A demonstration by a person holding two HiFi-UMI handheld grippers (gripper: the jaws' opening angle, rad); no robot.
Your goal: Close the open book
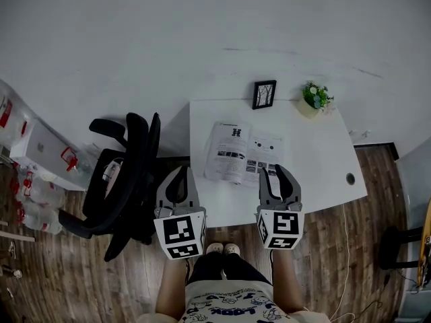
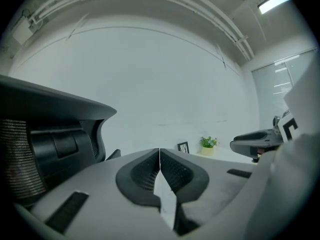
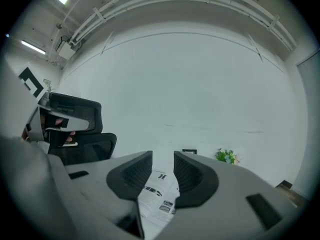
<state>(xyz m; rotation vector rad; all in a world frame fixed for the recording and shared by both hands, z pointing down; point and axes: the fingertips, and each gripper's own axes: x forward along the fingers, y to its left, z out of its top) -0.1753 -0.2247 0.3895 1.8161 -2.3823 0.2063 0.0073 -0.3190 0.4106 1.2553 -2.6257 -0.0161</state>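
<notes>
The open book lies flat on the white table, pages up, near the table's front edge. In the right gripper view the book shows through the gap between the jaws, just ahead. My right gripper hovers at the book's near right corner, open, with nothing between its jaws. My left gripper hangs at the table's front left corner, left of the book, its jaw tips touching and holding nothing.
A small black picture frame and a potted plant stand at the table's far edge. A black office chair sits close to the table's left side. A cable hole marks the table's right part. Shelving stands far left.
</notes>
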